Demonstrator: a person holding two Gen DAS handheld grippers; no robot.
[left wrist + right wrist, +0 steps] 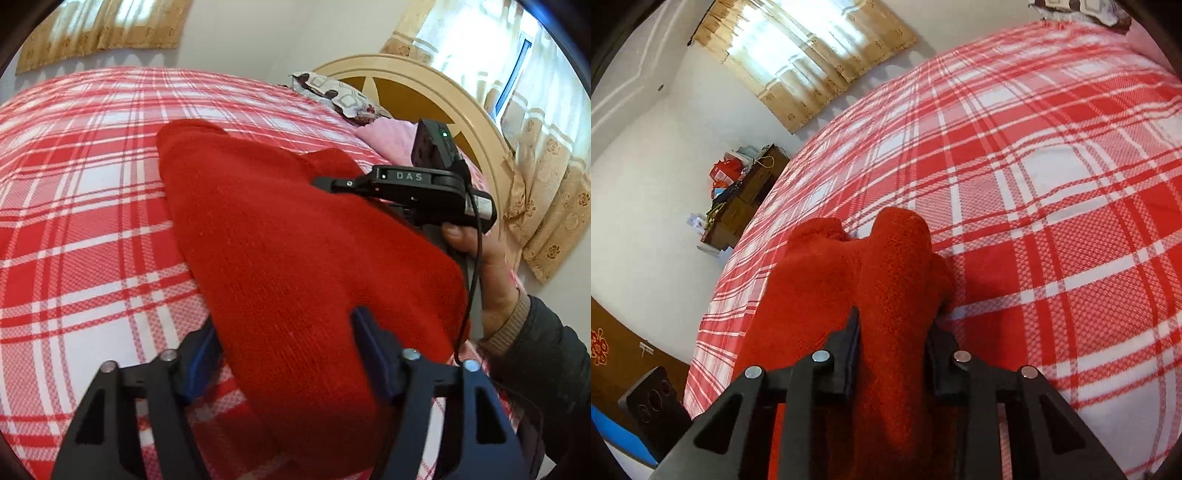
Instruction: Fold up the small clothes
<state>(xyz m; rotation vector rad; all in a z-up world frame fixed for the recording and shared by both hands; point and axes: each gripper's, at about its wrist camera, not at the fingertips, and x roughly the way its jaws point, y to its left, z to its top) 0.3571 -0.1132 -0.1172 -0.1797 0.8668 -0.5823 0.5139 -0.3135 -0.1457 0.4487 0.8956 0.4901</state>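
Plaid bed [1052, 206], sunlit curtains [812, 55], wood dresser [746, 199], white walls [646, 184]

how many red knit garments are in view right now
1. A single red knit garment is held up over the plaid bedspread, between the left hand-held gripper and the right hand-held gripper. Others may be hidden beneath it.

- Red knit garment [295, 240], bunched and draped, not flat.
- Part is raised above the plaid bedspread [74, 221]; its far end lies on the bedspread, short of the pillow end.
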